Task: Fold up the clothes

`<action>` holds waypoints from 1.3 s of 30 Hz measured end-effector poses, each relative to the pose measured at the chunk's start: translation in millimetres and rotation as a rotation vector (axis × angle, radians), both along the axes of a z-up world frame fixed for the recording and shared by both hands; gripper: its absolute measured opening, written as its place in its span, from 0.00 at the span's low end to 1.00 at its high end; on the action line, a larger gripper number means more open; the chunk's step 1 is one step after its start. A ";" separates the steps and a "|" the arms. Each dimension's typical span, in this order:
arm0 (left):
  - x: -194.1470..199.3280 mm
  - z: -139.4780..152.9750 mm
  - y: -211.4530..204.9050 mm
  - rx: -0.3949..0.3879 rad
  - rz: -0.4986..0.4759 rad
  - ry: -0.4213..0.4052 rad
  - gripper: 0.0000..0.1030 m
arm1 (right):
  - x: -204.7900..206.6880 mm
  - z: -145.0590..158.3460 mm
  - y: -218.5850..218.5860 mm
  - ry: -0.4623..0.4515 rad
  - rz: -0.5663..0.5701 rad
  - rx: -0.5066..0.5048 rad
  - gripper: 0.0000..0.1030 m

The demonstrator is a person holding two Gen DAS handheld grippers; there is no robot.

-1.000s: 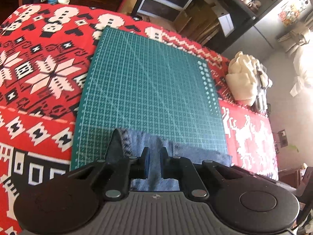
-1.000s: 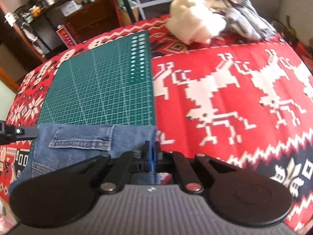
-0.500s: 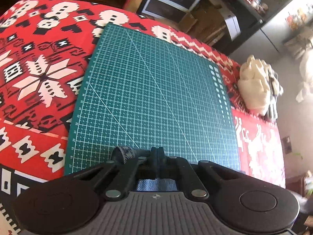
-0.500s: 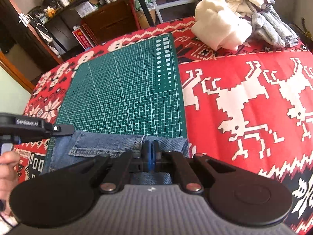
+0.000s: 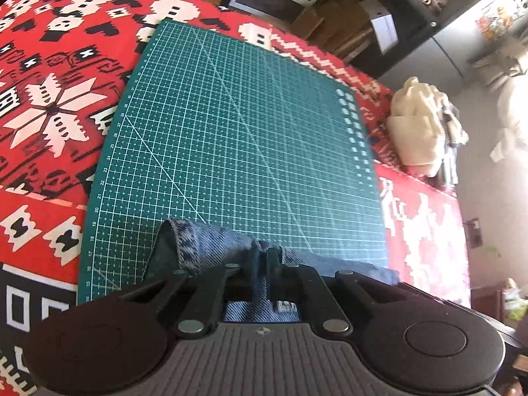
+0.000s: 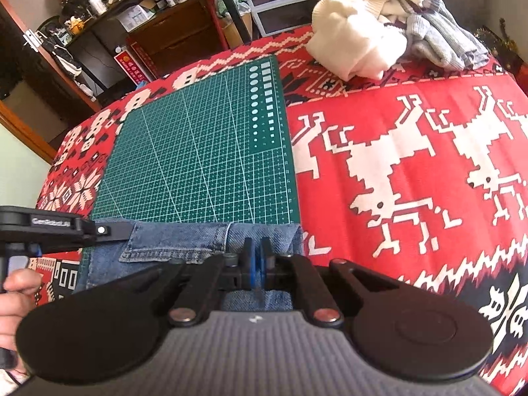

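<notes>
Blue denim jeans (image 6: 184,241) lie along the near edge of the green cutting mat (image 6: 204,151), with a back pocket showing. My right gripper (image 6: 254,247) is shut on the jeans' waistband near their right end. In the left wrist view my left gripper (image 5: 263,257) is shut on a raised fold of the same denim (image 5: 204,247) over the mat (image 5: 237,138). The left gripper's body (image 6: 49,227) and a person's hand (image 6: 16,293) show at the left edge of the right wrist view.
A red patterned cloth (image 6: 412,165) covers the table. A pile of white and grey knitwear (image 6: 389,33) sits at the far right corner; it shows as (image 5: 422,132) in the left view. Shelves and boxes (image 6: 165,16) stand behind the table.
The left gripper closed on the denim and lifted a fold of it. Both grippers have pulled the jeans slightly toward the near edge of the mat.
</notes>
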State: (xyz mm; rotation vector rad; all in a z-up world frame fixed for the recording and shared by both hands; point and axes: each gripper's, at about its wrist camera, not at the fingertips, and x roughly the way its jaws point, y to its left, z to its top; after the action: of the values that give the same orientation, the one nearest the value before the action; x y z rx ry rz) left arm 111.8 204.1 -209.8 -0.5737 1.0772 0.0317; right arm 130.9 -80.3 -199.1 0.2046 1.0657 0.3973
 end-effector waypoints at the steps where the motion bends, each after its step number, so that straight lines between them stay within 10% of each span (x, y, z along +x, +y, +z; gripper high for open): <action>1: 2.4 -0.8 0.8 0.001 0.006 -0.006 0.03 | -0.1 -1.6 -0.1 0.002 -0.002 0.003 0.03; 17: -28.0 23.4 -0.5 -0.114 -0.036 -0.051 0.03 | -21.5 18.4 22.3 -0.028 0.100 0.036 0.05; 39: -79.3 10.8 -30.0 0.057 -0.144 -0.077 0.03 | -71.9 -2.6 5.0 -0.069 0.159 -0.043 0.00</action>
State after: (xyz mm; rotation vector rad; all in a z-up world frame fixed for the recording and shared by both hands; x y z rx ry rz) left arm 32.6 174.2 -199.0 -0.4417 1.0371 -0.0845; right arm 59.0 -75.3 -201.6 0.0670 1.0249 0.5205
